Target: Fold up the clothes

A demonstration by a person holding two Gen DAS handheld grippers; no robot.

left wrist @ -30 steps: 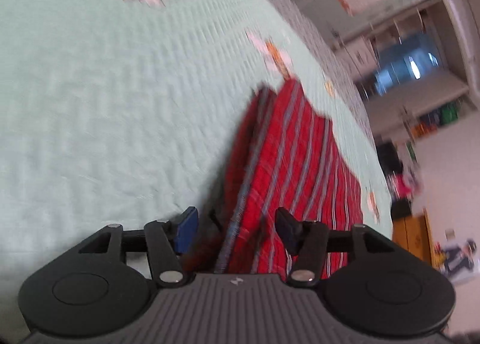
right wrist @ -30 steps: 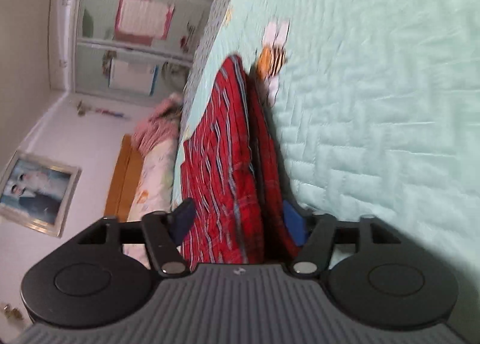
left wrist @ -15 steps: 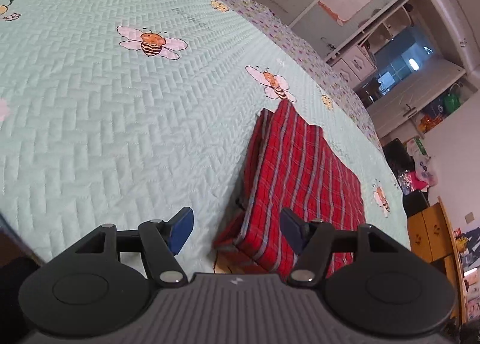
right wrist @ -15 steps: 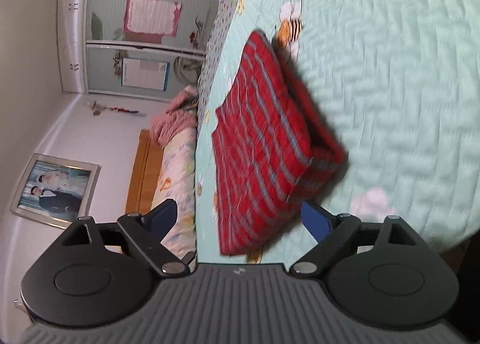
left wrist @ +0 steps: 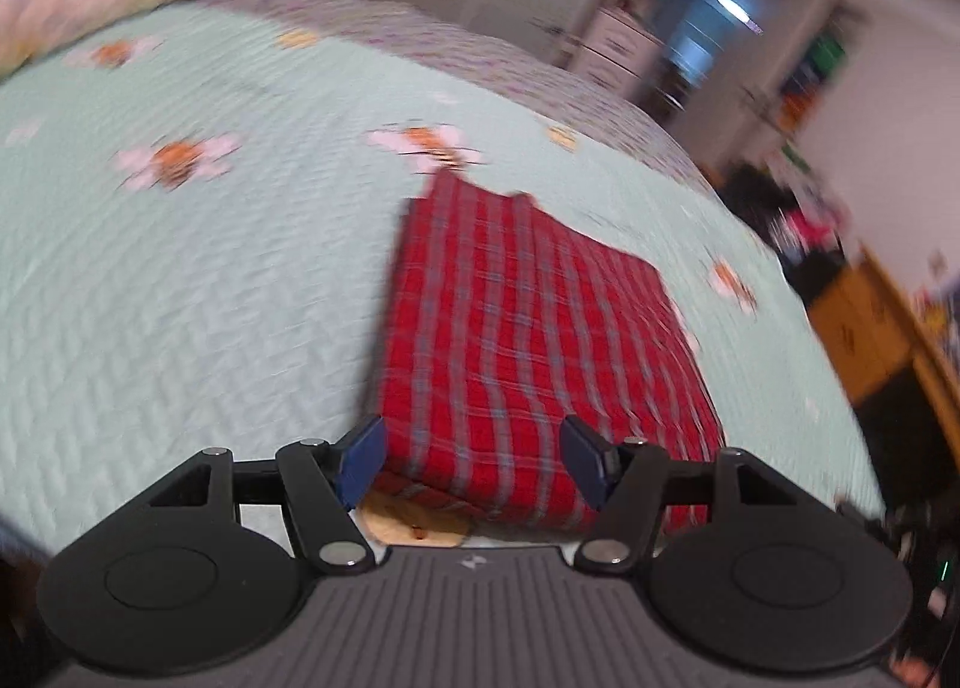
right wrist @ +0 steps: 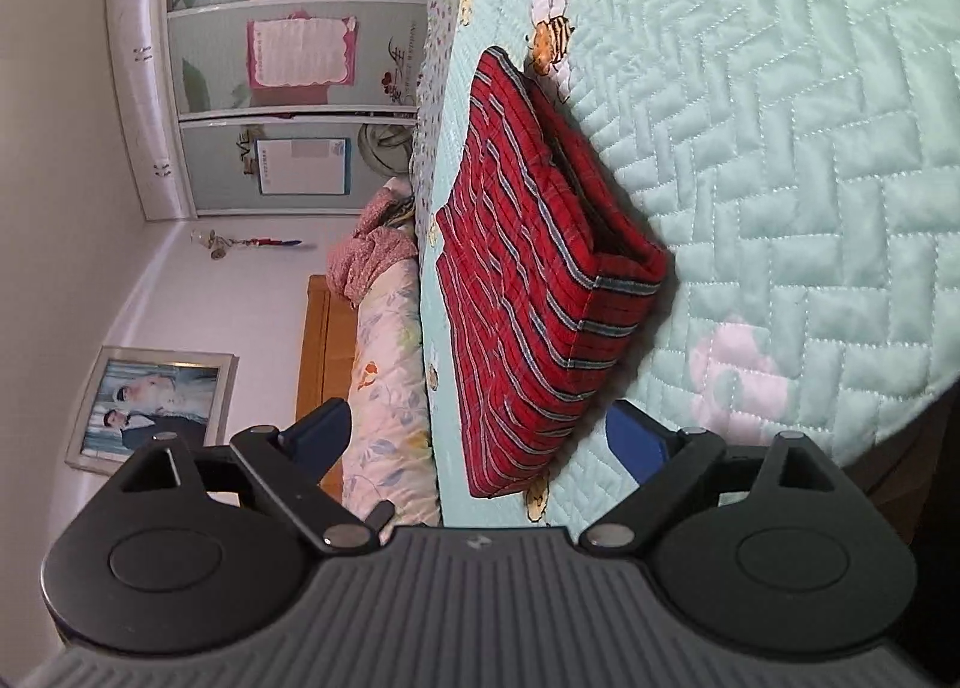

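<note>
Already the red plaid garment (right wrist: pixel 534 292) lies as a folded stack on the bed (right wrist: pixel 780 117); my left gripper (left wrist: pixel 474 463) and right gripper (right wrist: pixel 480 436) gape wide, holding nothing, so I judge folding done.

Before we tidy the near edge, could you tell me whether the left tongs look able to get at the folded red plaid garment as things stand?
Probably yes. The left tongs are open, and the folded red plaid garment lies flat on the green quilt straight ahead of them with nothing between.
</note>
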